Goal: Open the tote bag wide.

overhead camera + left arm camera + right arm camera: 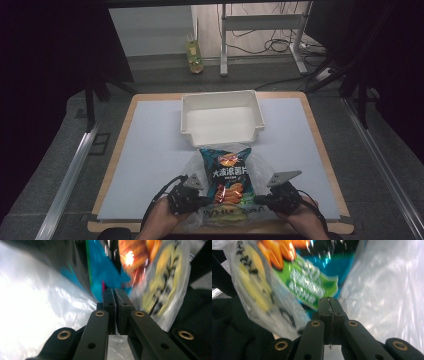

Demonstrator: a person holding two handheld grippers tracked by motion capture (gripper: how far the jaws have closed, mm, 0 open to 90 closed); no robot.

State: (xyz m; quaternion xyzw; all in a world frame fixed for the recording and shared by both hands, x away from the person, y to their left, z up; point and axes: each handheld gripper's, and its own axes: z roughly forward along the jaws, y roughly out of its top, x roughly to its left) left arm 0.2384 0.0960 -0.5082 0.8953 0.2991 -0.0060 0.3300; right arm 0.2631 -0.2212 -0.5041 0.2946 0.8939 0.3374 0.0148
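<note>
A blue chip bag (pixel 229 172) with orange chips printed on it sits inside a clear plastic bag (pixel 192 165) at the table's front middle. My left gripper (pixel 201 201) is shut on the plastic bag's left edge. My right gripper (pixel 259 200) is shut on its right edge. In the left gripper view the black jaws (pixel 115 291) meet on thin film, with the chip bag (pixel 105 270) just beyond and shiny plastic (pixel 37 302) to the left. The right gripper view has the jaws (pixel 329 299) pressed together on the film under the chip bag (pixel 312 282).
A white open bin (pixel 220 95) stands just behind the bags at the table's middle. A pale mat (pixel 150 150) covers the wooden table. On the floor beyond are a bottle (pixel 194 55) and a desk frame (pixel 260 22) with cables.
</note>
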